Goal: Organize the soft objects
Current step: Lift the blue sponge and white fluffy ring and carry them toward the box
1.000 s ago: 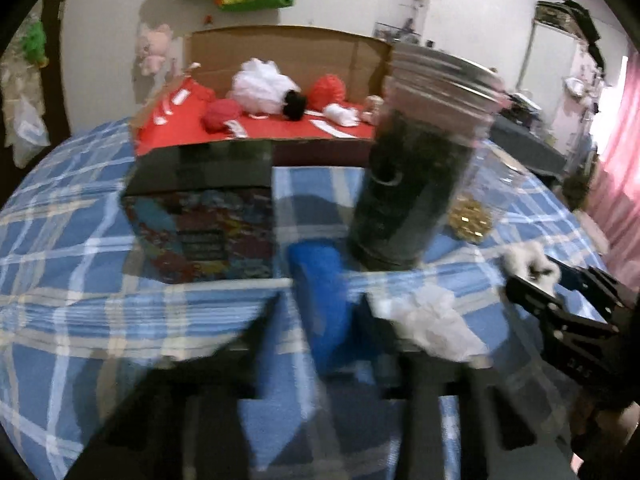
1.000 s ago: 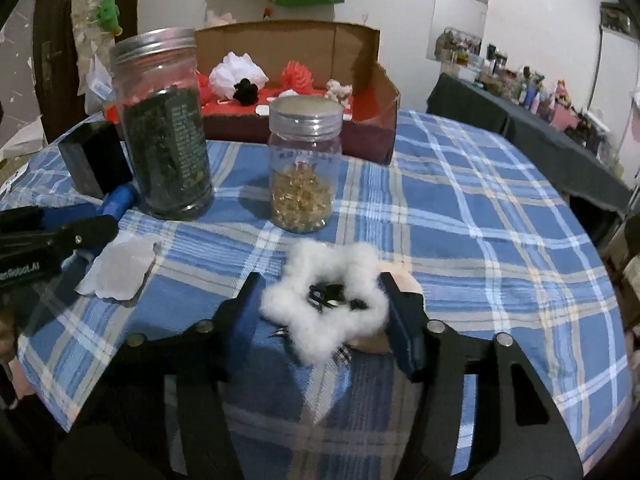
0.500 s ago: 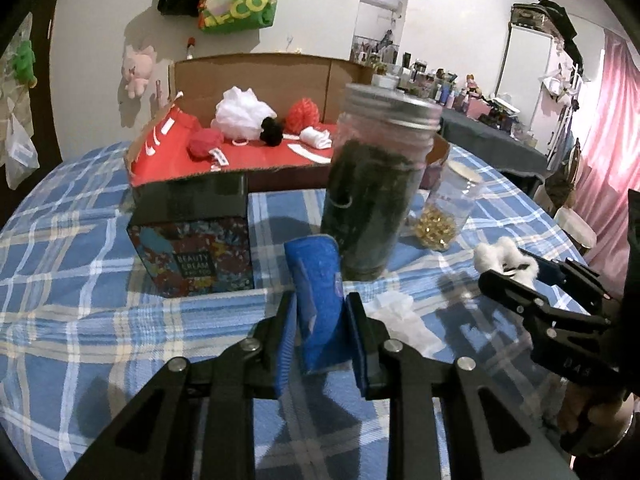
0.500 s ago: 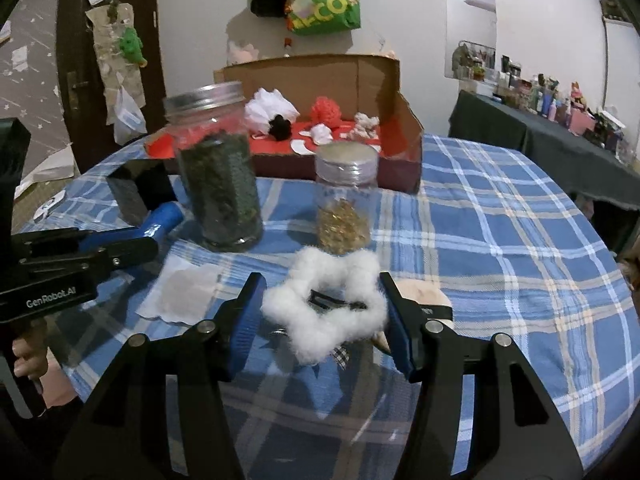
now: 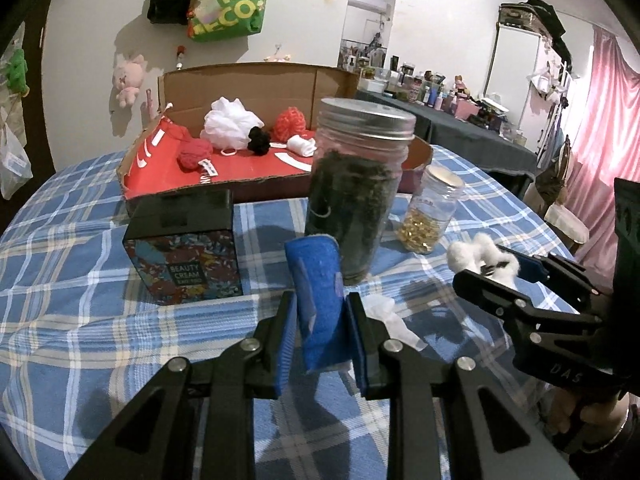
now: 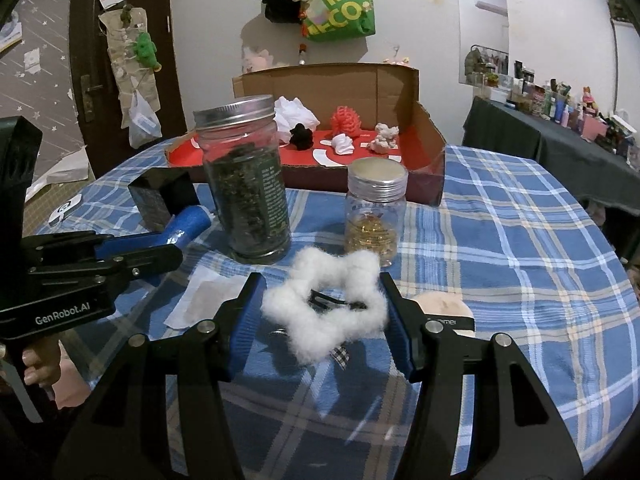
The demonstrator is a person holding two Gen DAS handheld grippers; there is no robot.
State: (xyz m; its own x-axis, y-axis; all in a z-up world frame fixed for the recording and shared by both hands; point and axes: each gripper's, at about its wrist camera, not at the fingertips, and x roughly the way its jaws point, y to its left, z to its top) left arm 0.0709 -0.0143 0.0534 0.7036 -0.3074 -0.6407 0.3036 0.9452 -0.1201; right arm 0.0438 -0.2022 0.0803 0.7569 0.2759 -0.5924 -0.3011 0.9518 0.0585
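Both soft things had come up off the tabletop [image 5: 80,320].

The left hand-held gripper [image 5: 320,332] pinched a blue roll [image 5: 316,292]; the right hand-held gripper [image 6: 320,320] clamped a white fluffy star [image 6: 324,312]. Both had risen clear of the cloth, ready, I judged, for the red-lined box [image 6: 424,136] at twelve o'clock beyond the jars.

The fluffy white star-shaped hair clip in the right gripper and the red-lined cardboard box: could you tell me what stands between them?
In the right wrist view, the small clear jar of golden capsules stands between the fluffy white star-shaped hair clip and the red-lined cardboard box.
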